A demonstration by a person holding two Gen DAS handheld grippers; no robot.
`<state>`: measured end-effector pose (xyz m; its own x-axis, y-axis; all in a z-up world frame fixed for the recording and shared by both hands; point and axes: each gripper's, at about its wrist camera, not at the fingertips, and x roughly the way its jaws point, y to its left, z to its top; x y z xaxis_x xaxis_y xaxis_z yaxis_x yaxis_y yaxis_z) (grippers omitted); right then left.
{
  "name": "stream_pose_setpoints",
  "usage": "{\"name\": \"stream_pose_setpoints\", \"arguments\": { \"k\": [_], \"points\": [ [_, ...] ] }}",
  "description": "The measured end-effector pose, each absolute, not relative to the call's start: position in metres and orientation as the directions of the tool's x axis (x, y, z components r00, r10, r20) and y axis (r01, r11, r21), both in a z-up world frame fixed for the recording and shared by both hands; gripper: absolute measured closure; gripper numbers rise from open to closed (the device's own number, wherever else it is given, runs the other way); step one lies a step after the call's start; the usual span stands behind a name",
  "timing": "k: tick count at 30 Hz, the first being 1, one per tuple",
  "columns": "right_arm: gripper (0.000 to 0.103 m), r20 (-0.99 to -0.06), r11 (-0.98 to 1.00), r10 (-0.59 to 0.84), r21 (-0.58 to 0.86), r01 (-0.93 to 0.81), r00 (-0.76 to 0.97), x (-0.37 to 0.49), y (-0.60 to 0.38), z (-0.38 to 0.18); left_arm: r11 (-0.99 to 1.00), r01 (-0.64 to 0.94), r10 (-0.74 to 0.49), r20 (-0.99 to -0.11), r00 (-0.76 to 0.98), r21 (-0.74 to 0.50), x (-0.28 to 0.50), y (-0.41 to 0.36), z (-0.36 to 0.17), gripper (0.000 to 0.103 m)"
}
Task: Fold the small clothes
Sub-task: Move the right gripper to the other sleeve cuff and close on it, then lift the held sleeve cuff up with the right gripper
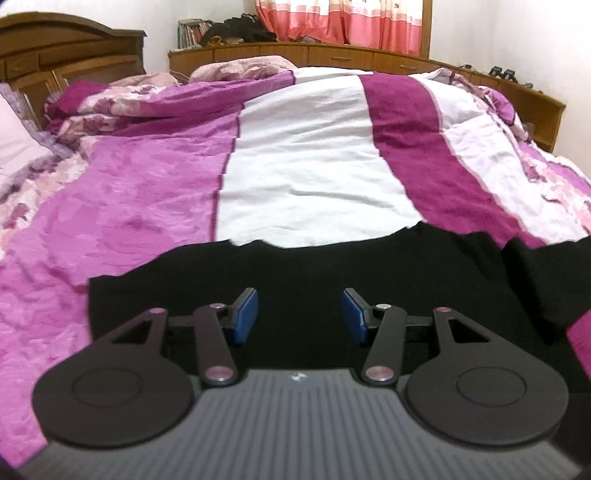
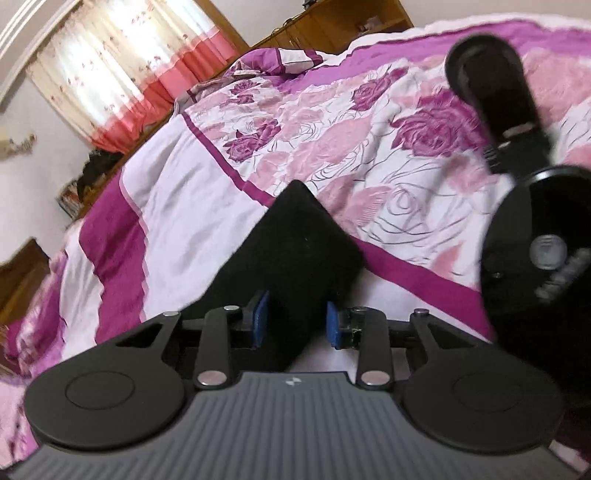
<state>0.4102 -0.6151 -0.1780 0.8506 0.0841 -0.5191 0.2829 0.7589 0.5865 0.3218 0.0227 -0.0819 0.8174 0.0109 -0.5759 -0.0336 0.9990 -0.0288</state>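
Nearest us in the left wrist view, our left tongs [image 1: 300, 316] hang with their blue-padded fingers [image 1: 245, 315] wide apart and nothing between them, just above a black, soft knit garment [image 1: 317, 269] that lies spread flat on the bed. The garment's far edge runs ragged across the white stripe of the cover, and a second dark fold of it rises at the right side of the frame.

In the right wrist view, our right tongs [image 2: 295, 325] also stand parted, with a peaked fold of the same black garment [image 2: 299, 240] lying in the gap between the blue pads [image 2: 261, 319]. The cloth seems to brush the left pad, but motion blur keeps us from saying whether either pad truly presses it. The fold rises to a point over the bedcover. To the right, the black body of the other handheld device [image 2: 532, 236] fills the edge of the picture, blurred.

Beyond the garment stretches the wrinkled bedcover with magenta, white and rose-printed stripes [image 1: 303, 162]. Farther on lie pillows in the same floral print [image 1: 236, 68], then a brown wooden headboard with drawers [image 1: 332, 55], and last a pink and cream curtain [image 1: 340, 20] at the window.
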Motion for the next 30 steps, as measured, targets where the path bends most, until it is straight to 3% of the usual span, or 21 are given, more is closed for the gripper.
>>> {"name": "stream_pose_setpoints", "arguments": {
  "k": [10, 13, 14, 17, 27, 30],
  "points": [
    [0.065, -0.438, 0.743, 0.039, 0.614, 0.267, 0.898, 0.428, -0.621, -0.181, 0.997, -0.071, 0.038, -0.544, 0.838, -0.039, 0.322, 0.040, -0.076, 0.050],
    [0.069, -0.430, 0.737, 0.011, 0.614, 0.283, 0.903, 0.427, -0.623, -0.180, 0.993, -0.105, 0.061, -0.558, 0.827, -0.047, 0.323, 0.051, -0.081, 0.050],
    [0.076, -0.435, 0.742, -0.002, 0.603, 0.293, 0.900, 0.426, -0.621, -0.179, 0.993, -0.112, 0.066, -0.561, 0.825, -0.048, 0.322, 0.053, -0.082, 0.050],
    [0.090, -0.428, 0.773, -0.057, 0.553, 0.311, 0.902, 0.422, -0.616, -0.170, 0.992, -0.120, 0.074, -0.566, 0.821, -0.044, 0.320, 0.058, -0.084, 0.050],
    [0.094, -0.428, 0.896, -0.134, 0.332, 0.294, 0.894, 0.425, -0.570, -0.146, 0.989, -0.143, 0.096, -0.573, 0.814, -0.038, 0.316, 0.067, -0.086, 0.050],
    [0.095, -0.410, 0.945, -0.164, 0.198, 0.262, 0.897, 0.422, -0.539, -0.133, 0.989, -0.143, 0.091, -0.580, 0.810, -0.043, 0.315, 0.068, -0.087, 0.050]
  ]
}}
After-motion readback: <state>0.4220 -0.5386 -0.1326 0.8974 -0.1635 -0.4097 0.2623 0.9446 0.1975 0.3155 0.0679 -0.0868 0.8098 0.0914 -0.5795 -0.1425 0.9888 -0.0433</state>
